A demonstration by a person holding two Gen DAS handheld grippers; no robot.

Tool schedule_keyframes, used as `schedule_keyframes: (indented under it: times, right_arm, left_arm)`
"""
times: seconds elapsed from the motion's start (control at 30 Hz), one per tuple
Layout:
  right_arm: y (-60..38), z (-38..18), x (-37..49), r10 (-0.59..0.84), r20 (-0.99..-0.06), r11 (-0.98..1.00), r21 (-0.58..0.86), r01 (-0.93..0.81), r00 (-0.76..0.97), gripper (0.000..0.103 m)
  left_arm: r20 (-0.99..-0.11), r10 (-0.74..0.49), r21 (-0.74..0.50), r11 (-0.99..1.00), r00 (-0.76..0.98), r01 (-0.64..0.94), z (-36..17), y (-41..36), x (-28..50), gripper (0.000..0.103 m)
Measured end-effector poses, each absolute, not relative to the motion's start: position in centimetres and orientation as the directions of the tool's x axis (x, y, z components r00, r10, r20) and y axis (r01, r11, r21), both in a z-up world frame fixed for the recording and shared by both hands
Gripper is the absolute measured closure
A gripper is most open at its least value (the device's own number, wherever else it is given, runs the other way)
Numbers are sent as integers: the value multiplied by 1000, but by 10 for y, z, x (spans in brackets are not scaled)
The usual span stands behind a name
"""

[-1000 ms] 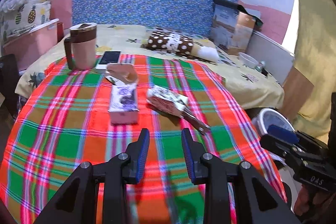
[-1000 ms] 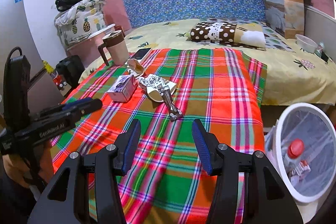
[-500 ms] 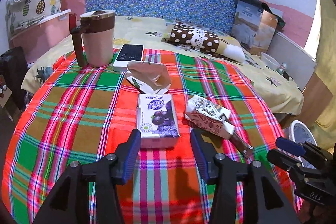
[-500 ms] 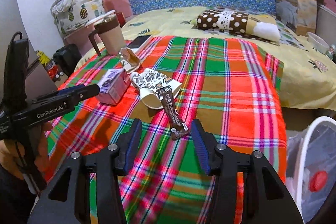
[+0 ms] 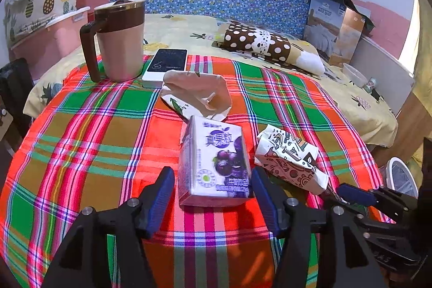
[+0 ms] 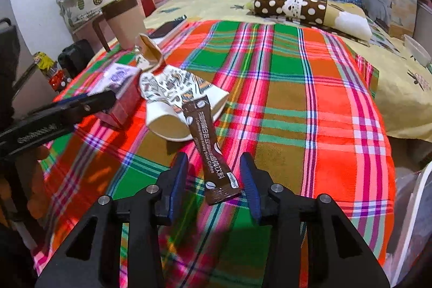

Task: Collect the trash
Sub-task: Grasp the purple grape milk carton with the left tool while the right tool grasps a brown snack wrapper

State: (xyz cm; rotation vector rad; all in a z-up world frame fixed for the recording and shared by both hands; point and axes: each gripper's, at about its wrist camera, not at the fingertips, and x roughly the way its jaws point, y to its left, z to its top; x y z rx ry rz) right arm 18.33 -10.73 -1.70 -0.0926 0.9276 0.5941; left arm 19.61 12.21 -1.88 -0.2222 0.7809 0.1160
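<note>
Purple juice carton (image 5: 214,162) between open left gripper (image 5: 212,203) fingers, crushed cup (image 5: 290,162) beside

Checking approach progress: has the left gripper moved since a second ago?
Yes. The left gripper advanced toward the mug, its fingers now flanking the purple juice carton.

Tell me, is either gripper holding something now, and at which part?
Nothing is held. The open left gripper straddles the juice carton; the open right gripper straddles the coffee sachet's near end.

Purple juice carton (image 5: 214,161) reads "真果粒"; brown sachet (image 6: 209,147) reads "Coffee" (other print blurred).
</note>
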Motion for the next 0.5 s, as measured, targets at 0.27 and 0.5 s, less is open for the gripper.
schedule_keyframes:
  times: [0.27, 0.5]
  right_arm:
    - [-109, -16, 181, 438, -774, 839, 169, -517, 457, 82]
    - [-115, -12, 178, 447, -761, 842, 180, -509, 470, 84]
  left_arm:
    - [-722, 30, -140, 972, 691, -188, -26, 120, 202, 43]
    - [-737, 54, -139, 963, 674, -230, -33, 127, 199, 48]
